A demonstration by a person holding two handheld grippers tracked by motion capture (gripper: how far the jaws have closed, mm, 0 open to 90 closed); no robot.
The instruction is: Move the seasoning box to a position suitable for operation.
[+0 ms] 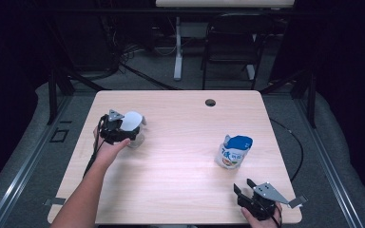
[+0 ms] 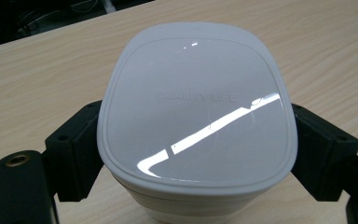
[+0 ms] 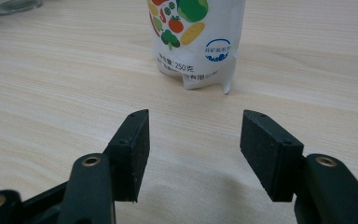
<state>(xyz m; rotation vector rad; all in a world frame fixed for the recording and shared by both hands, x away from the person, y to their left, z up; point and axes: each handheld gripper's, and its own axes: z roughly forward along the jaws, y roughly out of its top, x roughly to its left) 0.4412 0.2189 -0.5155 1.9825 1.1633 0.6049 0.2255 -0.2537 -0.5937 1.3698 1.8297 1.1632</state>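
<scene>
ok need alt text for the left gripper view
A white rounded-square lid embossed "QUALITY LIFE" sits on a white container, gripped on both sides by the left claw and its black jaws. Light wood table lies beneath and beyond.

The worktop (image 1: 180, 142) is evenly lit from above, while its surroundings are left in deep darkness. Bright streaks of glare are seen on the white lid (image 2: 196, 112). Soft shadows are cast; the nearest fingers (image 3: 130, 154) are slightly blurred.
</scene>
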